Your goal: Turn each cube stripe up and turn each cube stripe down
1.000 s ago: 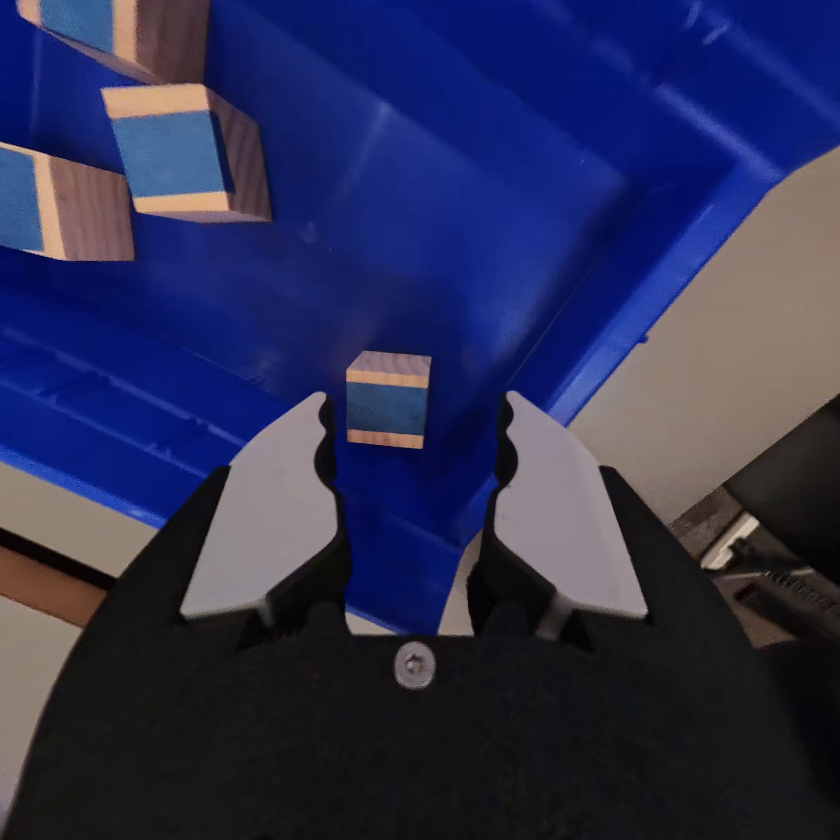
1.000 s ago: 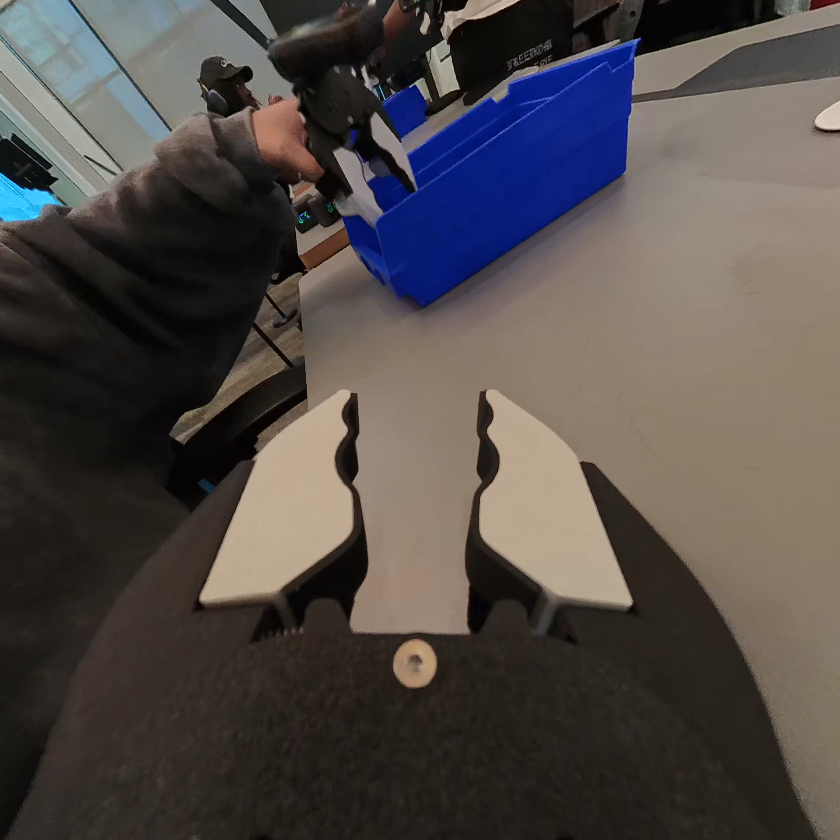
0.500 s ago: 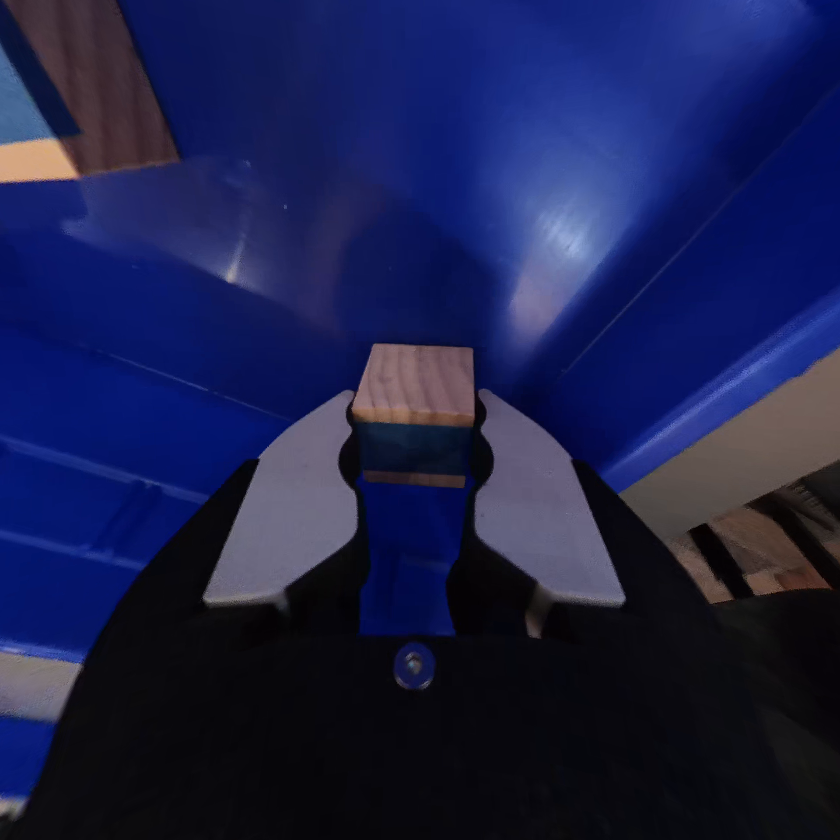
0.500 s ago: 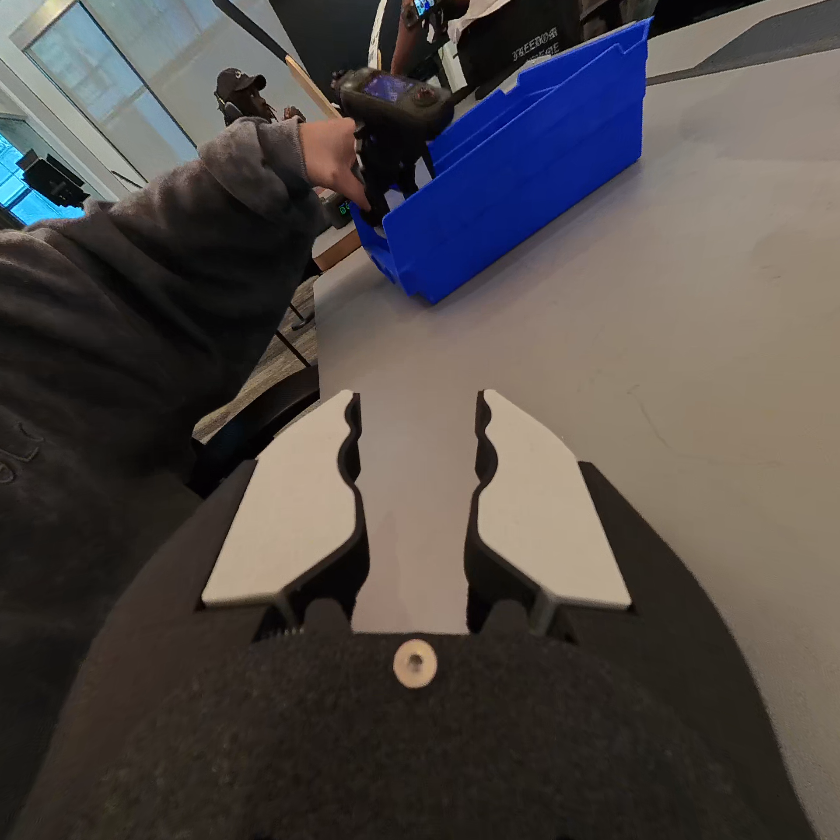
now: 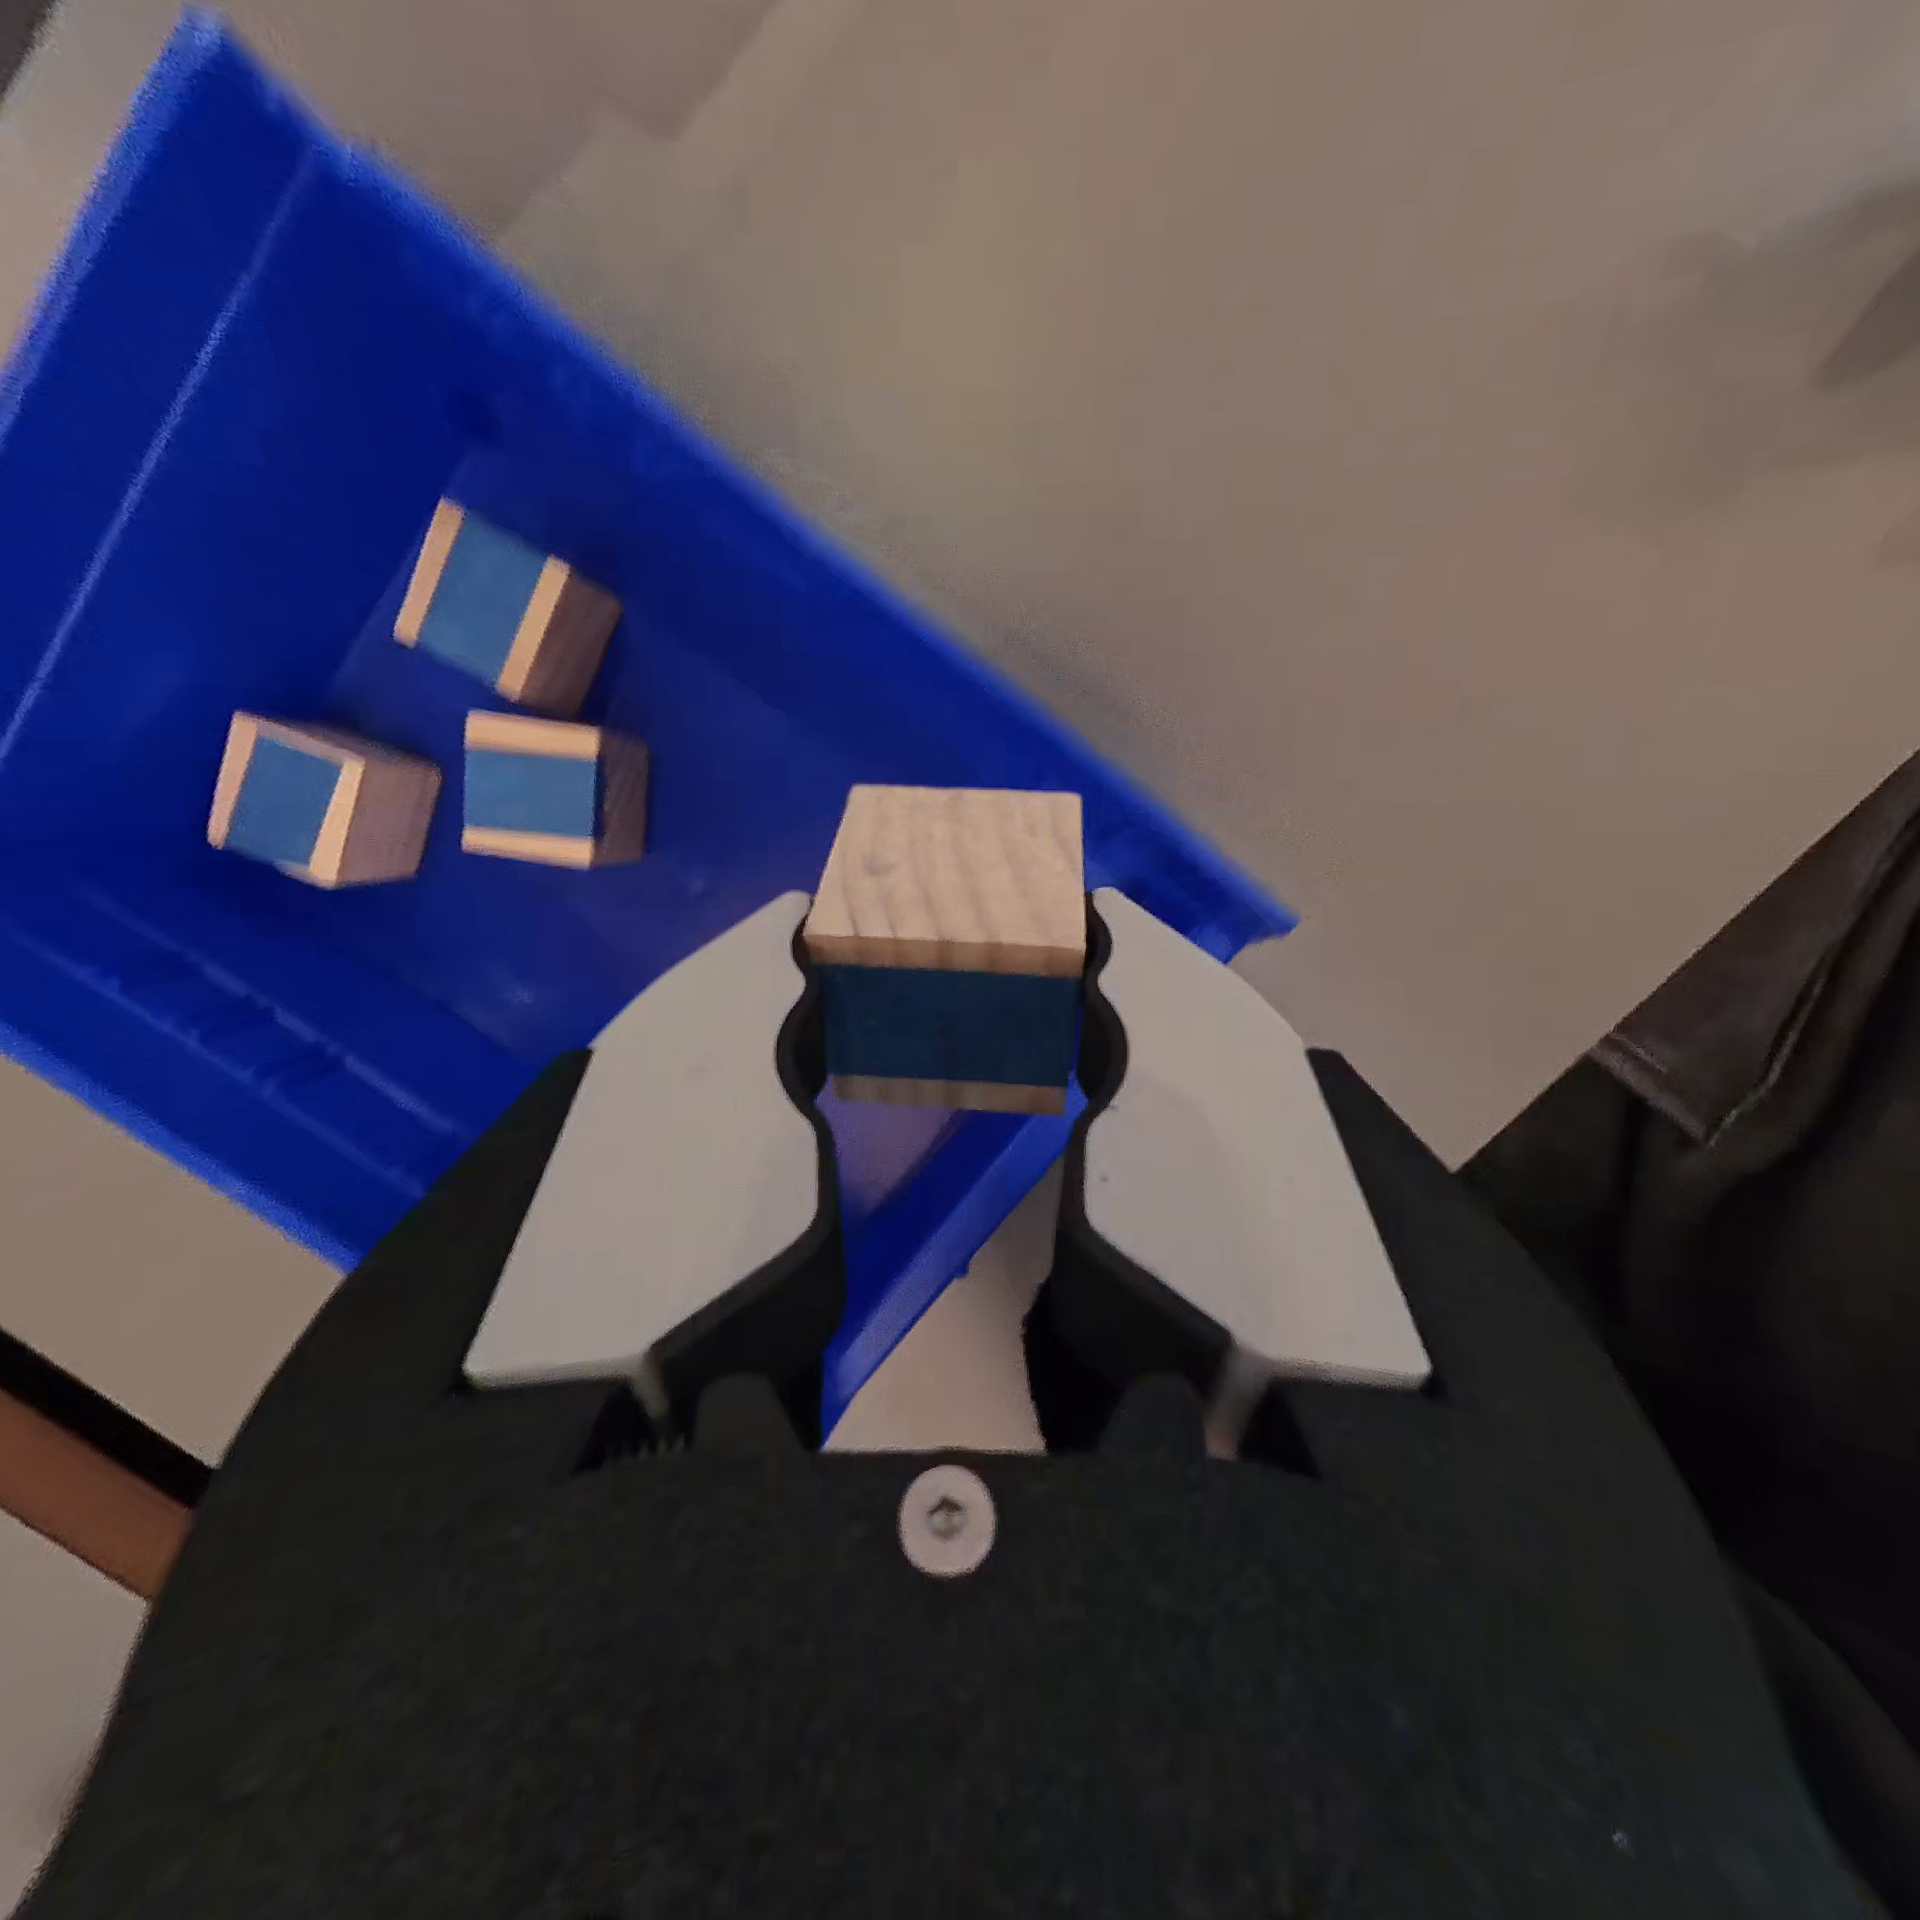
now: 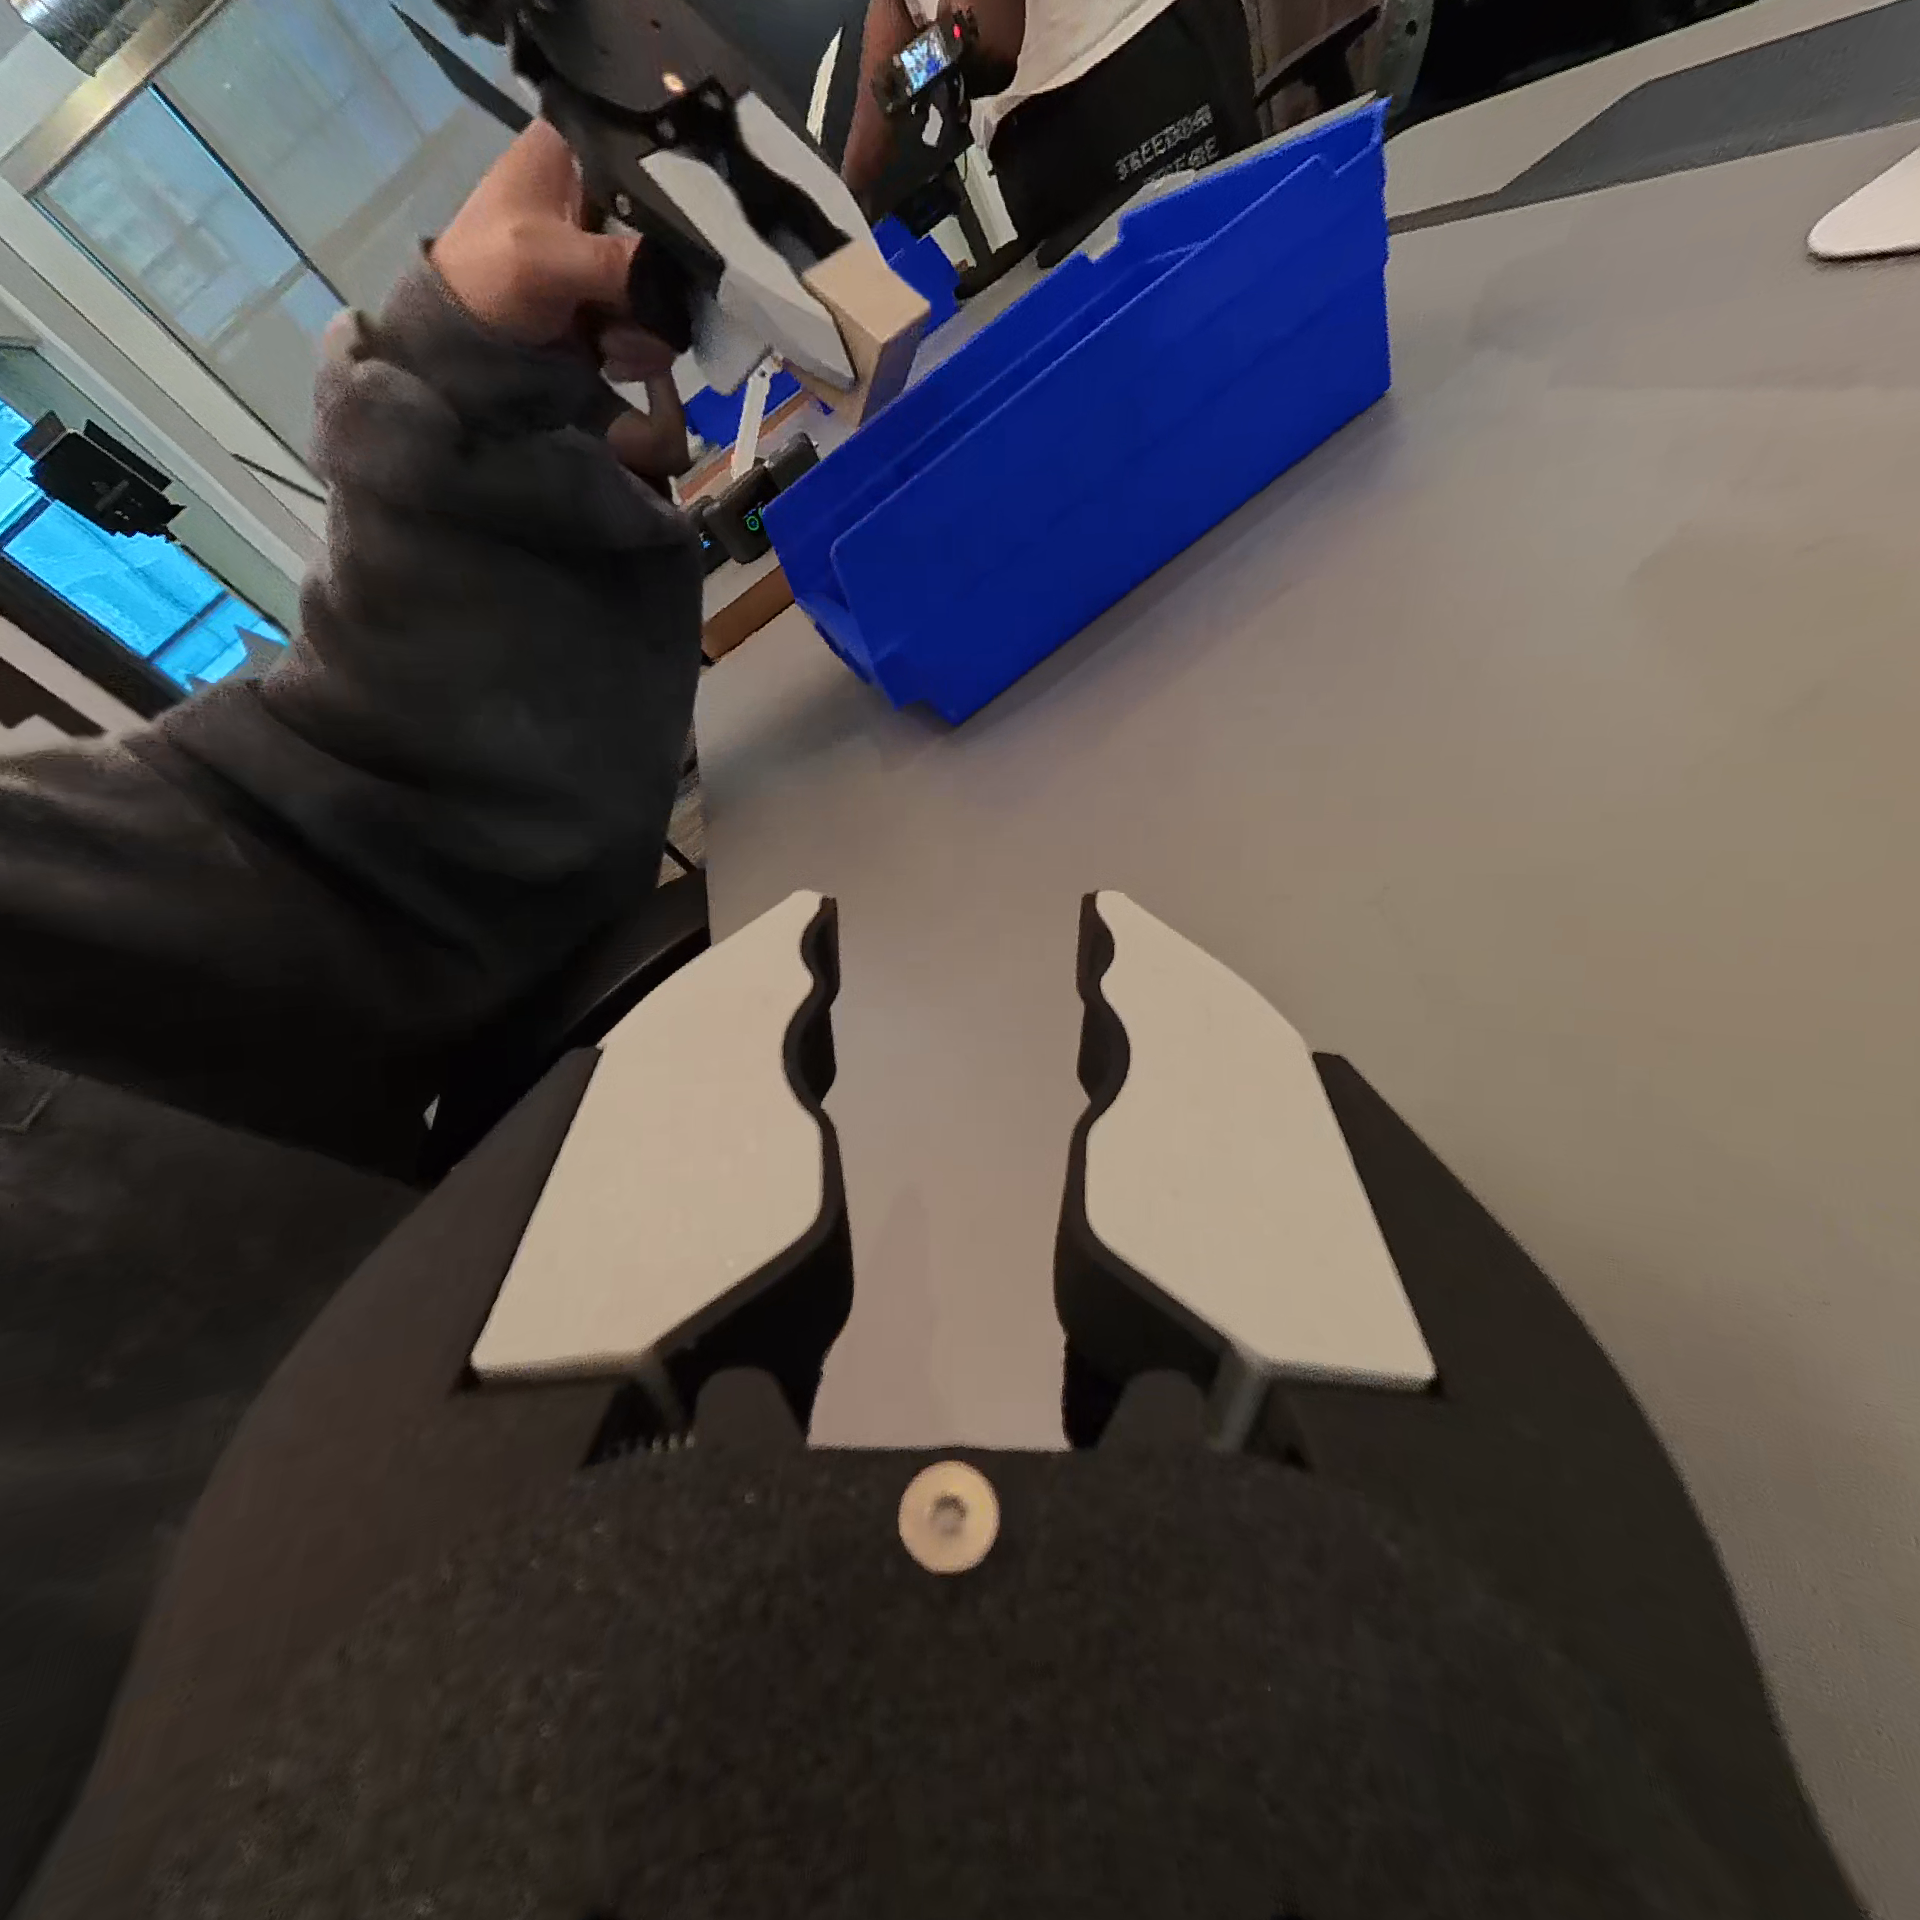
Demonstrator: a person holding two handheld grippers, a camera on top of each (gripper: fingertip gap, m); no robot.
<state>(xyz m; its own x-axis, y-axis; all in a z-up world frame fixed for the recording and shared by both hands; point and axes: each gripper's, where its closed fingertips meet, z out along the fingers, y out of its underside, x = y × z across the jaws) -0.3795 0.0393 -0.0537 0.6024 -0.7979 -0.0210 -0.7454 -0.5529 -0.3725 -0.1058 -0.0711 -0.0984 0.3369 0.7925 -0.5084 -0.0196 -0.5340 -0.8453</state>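
Surface: grey table (image 6: 1455, 727) under both grippers, with windows behind to the left in the right wrist view.
Held cube: wooden cube (image 5: 948, 951) clamped between the fingers of the left gripper (image 5: 948, 997), lifted above the bin; its blue stripe faces the camera, bare wood faces forward.
Left gripper: clenched on the held cube; in the right wrist view it shows far ahead to the left, raised in a hand (image 6: 540, 249) over the bin's near end.
Bin: blue bin (image 5: 727, 665) ahead and left of the left gripper, its near corner passing under the fingers.
Other cubes: three cubes (image 5: 520, 717) lie in the bin ahead-left, close together, blue stripes facing up.
Right gripper: right gripper (image 6: 956, 997) released, holding nothing, over bare table well short of the bin.
Hard to tell: bin floor hidden from the right wrist view by its wall; left wrist view blurred at the edges.
Around: dark sleeve (image 6: 416, 675) to the left; small dark devices (image 6: 748, 520) beyond the bin.
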